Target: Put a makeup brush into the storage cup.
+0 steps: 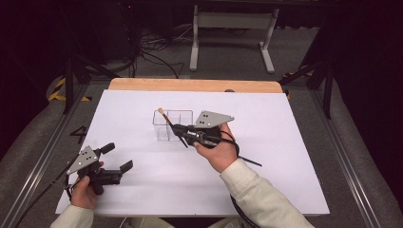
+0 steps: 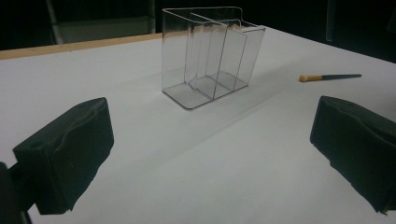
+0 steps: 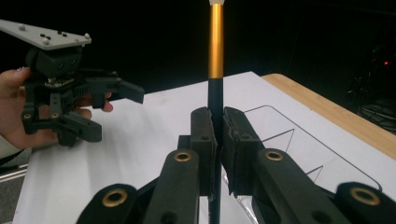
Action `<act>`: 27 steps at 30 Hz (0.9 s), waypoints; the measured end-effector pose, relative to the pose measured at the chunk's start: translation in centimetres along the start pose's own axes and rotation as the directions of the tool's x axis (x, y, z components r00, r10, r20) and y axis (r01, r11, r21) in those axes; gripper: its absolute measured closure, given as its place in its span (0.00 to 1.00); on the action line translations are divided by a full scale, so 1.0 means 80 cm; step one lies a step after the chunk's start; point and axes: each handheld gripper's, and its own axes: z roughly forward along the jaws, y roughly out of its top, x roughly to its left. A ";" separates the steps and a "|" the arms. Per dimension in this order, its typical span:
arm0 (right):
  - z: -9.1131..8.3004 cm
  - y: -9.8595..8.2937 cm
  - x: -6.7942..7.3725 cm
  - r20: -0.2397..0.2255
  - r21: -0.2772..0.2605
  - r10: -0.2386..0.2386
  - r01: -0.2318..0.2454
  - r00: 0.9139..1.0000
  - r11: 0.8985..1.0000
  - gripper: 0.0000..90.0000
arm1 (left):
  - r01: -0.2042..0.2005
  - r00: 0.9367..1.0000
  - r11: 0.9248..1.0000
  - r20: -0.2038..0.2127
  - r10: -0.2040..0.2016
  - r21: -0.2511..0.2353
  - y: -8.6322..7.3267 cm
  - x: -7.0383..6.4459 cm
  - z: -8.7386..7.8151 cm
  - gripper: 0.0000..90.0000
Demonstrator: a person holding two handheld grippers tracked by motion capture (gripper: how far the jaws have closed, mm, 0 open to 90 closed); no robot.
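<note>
A clear plastic organizer [image 1: 183,114] with several compartments stands upright near the middle of the white sheet. My right gripper [image 1: 175,128] is just in front of it, shut on a thin brush [image 1: 165,117]. The right gripper view shows the jaws [image 3: 217,135] clamped on the brush's black handle, its gold ferrule [image 3: 215,46] and pale tip pointing away above the organizer [image 3: 289,140]. My left gripper [image 1: 119,156] is held low at the front left, open and empty. Between its wide-apart jaws [image 2: 212,154] I see the organizer [image 2: 210,56] and the brush [image 2: 327,77] to its right.
The white sheet [image 1: 266,142] covers most of the table, with a wooden strip [image 1: 190,84] along the far edge. Beyond it, a white table frame [image 1: 233,21] and cables lie on the dark floor. The left gripper [image 3: 112,112] shows at the left of the right gripper view.
</note>
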 end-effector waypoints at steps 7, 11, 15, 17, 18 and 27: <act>-0.001 -0.005 -0.004 0.025 -0.063 0.023 -0.021 0.999 0.998 0.92 | -0.001 1.000 1.000 0.001 0.001 0.001 0.000 0.000 0.000 0.00; -0.001 -0.007 -0.004 0.045 -0.089 0.030 -0.026 0.999 0.996 0.92 | -0.004 1.000 1.000 0.000 0.004 0.001 0.000 0.000 0.000 0.00; 0.001 -0.009 -0.006 0.066 -0.125 0.036 -0.027 0.997 0.992 0.92 | -0.003 1.000 1.000 0.002 0.003 0.001 0.000 0.000 0.000 0.00; 0.001 -0.008 -0.007 0.075 -0.145 0.044 -0.032 0.996 0.989 0.92 | -0.004 1.000 1.000 0.002 0.004 0.001 0.000 0.000 0.000 0.00; 0.001 -0.008 -0.008 0.076 -0.150 0.046 -0.034 0.996 0.988 0.92 | -0.003 1.000 1.000 0.003 0.003 0.001 0.000 0.000 0.000 0.00; 0.004 -0.006 -0.017 0.113 -0.200 0.059 -0.035 0.992 0.979 0.92 | -0.003 1.000 1.000 0.002 0.003 0.002 0.000 -0.001 0.001 0.00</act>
